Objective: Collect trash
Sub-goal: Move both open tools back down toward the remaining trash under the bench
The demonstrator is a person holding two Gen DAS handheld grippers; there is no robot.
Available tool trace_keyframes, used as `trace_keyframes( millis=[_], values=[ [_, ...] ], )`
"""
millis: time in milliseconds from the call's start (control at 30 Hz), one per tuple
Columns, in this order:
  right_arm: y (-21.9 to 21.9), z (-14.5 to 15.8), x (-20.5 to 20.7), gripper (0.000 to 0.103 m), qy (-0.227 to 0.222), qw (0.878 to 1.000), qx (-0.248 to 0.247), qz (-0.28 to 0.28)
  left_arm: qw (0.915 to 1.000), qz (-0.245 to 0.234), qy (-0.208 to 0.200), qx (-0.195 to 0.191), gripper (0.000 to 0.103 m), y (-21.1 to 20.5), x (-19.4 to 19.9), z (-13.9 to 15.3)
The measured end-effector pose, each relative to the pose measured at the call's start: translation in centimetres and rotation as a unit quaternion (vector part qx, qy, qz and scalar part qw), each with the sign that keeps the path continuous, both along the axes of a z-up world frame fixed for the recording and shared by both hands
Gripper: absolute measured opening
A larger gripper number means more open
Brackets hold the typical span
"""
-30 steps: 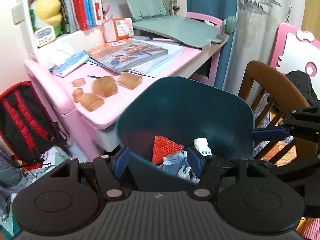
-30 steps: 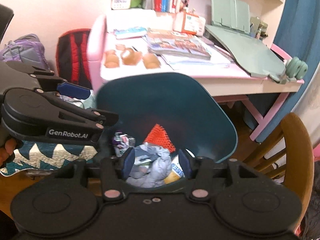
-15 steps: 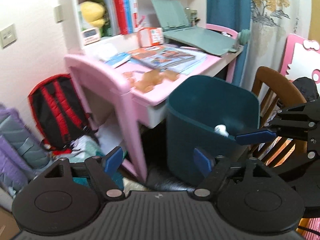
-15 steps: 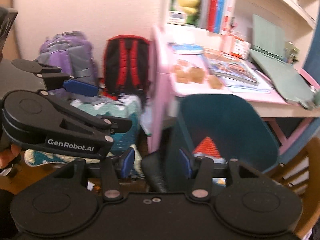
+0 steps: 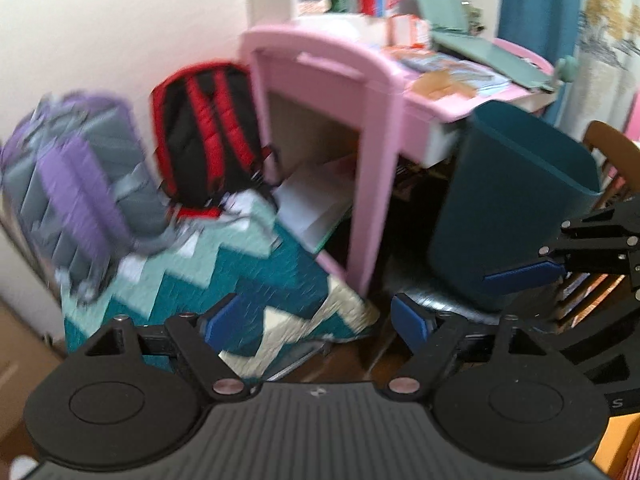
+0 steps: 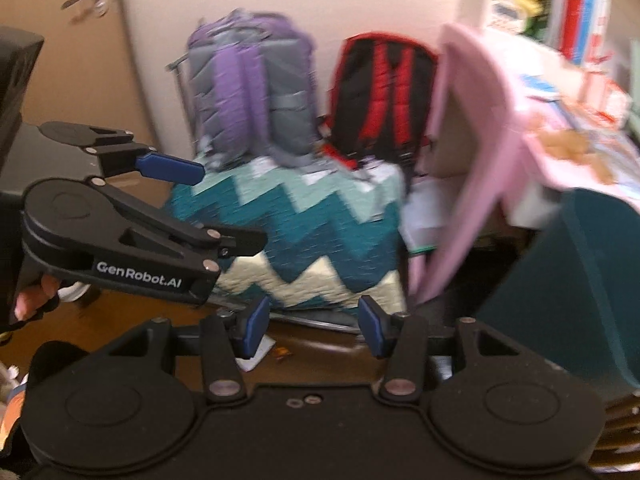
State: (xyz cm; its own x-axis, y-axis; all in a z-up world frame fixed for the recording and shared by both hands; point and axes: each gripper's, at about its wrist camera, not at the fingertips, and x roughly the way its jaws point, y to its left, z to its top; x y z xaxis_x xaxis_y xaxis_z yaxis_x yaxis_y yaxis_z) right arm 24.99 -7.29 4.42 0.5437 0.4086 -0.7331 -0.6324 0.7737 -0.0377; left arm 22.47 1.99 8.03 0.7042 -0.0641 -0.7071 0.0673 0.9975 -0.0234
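Both grippers, left [image 5: 308, 322] and right [image 6: 310, 326], have open, empty fingers; floor scraps [image 6: 256, 354] look light and thin, so pinch their edges.

left wrist: low, faces desk [image 5: 360, 92] | right wrist: low, faces backpacks | shared: quilt [image 6: 312, 232]

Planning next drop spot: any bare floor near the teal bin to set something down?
One bare strip of brown wood floor shows between the zigzag quilted bundle and the open right gripper, though small scraps litter it. Crowded: two backpacks behind the bundle, pink desk and teal plastic bin at right.
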Motion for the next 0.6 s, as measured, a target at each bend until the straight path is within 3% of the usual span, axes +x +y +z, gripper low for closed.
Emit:
trace_keyframes(
  millis=[200,333,600],
  values=[
    [5.2,-5.2,1.3,0.049,0.041,0.998,0.003,0.039,0.9978,0.048,0.024,-0.038,0.083,6.1,-0.9,-6.0],
    [8.0,-9.6,3.1,0.049,0.065,0.997,0.012,0.041,0.9957,0.075,0.03,-0.044,0.083,9.1,-0.9,-10.5],
    [12.6,-21.4,8.0,0.05,0.122,0.992,0.002,0.02,0.9839,0.151,0.085,-0.041,0.083,15.3,0.7,-22.9]
  ],
)
